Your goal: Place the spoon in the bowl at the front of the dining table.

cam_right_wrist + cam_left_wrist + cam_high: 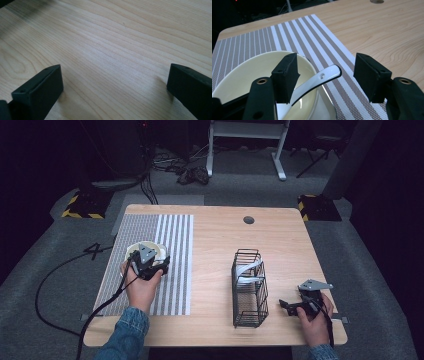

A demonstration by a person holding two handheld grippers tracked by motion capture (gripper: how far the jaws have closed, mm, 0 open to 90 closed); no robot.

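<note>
A cream bowl stands on the striped placemat at the table's left. A white spoon lies in it, with its handle resting over the rim. My left gripper hovers over the bowl's near side. Its jaws are open, one on each side of the spoon handle and clear of it. My right gripper sits low over bare wood at the table's front right, open with nothing between its jaws.
A black wire basket stands in the middle right of the wooden table, with white pieces in its far end. A cable hole is near the far edge. Desk legs and cables are on the floor beyond.
</note>
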